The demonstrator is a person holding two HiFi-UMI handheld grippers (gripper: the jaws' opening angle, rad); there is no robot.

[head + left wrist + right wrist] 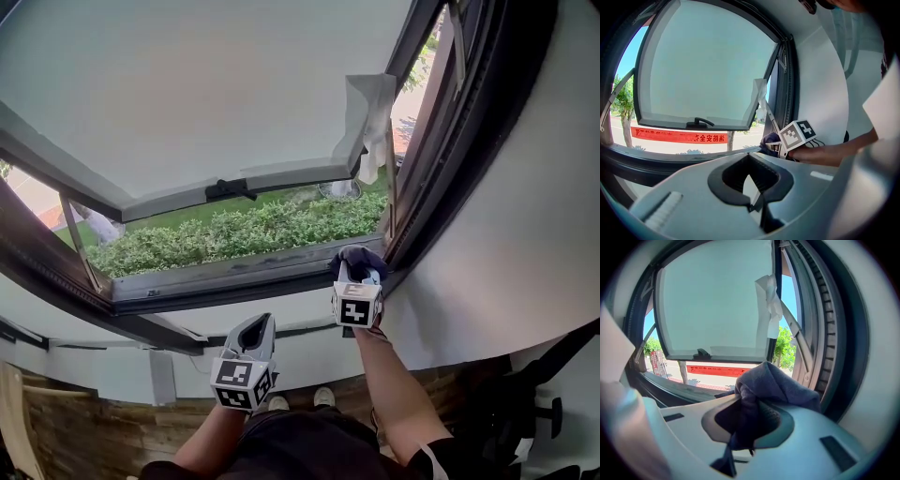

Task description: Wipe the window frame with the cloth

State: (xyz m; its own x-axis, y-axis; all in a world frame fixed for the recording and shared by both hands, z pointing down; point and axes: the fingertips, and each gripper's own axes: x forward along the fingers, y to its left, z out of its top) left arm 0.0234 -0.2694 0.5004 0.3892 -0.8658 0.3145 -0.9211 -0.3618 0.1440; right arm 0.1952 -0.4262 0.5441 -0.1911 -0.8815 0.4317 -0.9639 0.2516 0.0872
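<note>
A dark blue cloth (361, 255) is bunched in my right gripper (357, 274), which is shut on it. The cloth is pressed to the lower right corner of the dark window frame (234, 277), where the bottom rail meets the right upright (450, 141). In the right gripper view the cloth (780, 383) fills the jaws of the right gripper (747, 416) and spills over the top. My left gripper (255, 330) is shut and empty, held lower, below the sill and apart from the frame. From the left gripper (751, 180) I see the cloth (768, 139) at that corner.
The frosted sash (206, 84) is swung outward, with a black handle (230, 189) and a white strip (370, 117) hanging from its corner. A metal stay (80, 244) crosses the left opening. White wall (525, 234) flanks the right. A hedge (244, 232) lies outside.
</note>
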